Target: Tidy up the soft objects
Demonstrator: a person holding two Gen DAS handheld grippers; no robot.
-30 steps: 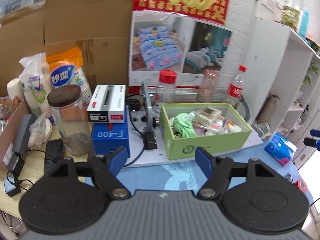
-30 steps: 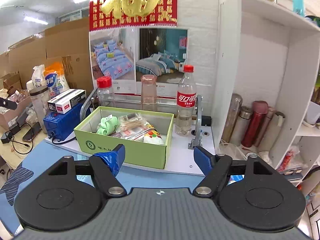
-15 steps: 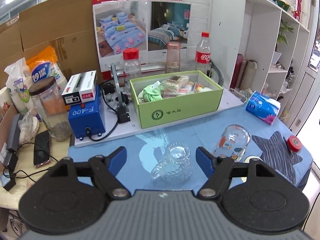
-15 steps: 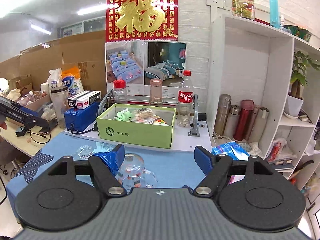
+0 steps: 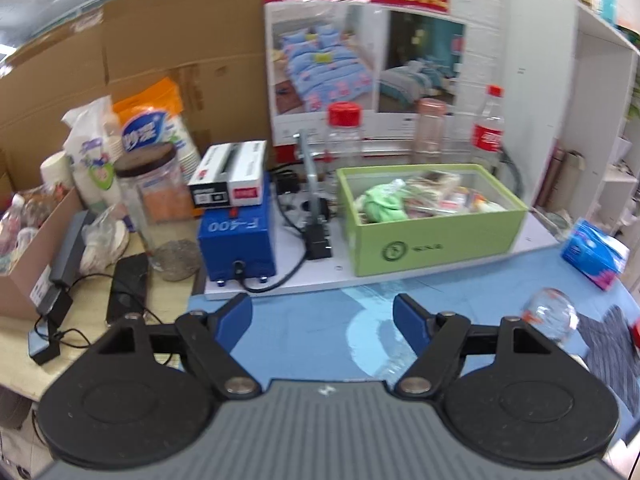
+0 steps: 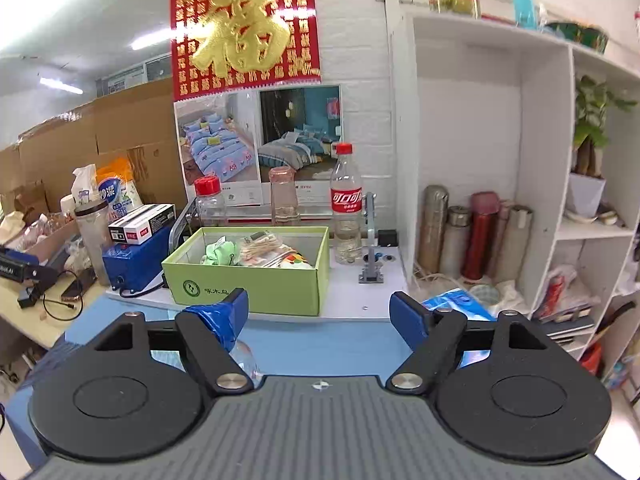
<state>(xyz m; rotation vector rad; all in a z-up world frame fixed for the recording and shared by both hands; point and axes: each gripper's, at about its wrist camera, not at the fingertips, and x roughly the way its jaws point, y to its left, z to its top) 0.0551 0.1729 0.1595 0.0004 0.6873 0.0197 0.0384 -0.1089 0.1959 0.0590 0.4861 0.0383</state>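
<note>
A green cardboard box [image 5: 436,236] stands on a white board at the back of the blue table; it also shows in the right wrist view [image 6: 248,280]. It holds a green soft cloth [image 5: 380,202] [image 6: 218,252] and several packets. A blue tissue pack [image 5: 592,256] lies to its right, also in the right wrist view [image 6: 456,304]. My left gripper [image 5: 322,320] is open and empty, in front of the box. My right gripper [image 6: 320,312] is open and empty, facing the box.
A clear glass [image 5: 550,316] lies on its side at the right. A blue F-400 device [image 5: 238,240], a tall jar [image 5: 154,208] and a phone [image 5: 128,288] stand at the left. Bottles [image 6: 346,208] line the wall. White shelves [image 6: 472,224] hold flasks.
The left wrist view has swung left and closer to the table; the glass mug between its fingers is out of sight. The right gripper moved closer to the green box. Both stay open.
</note>
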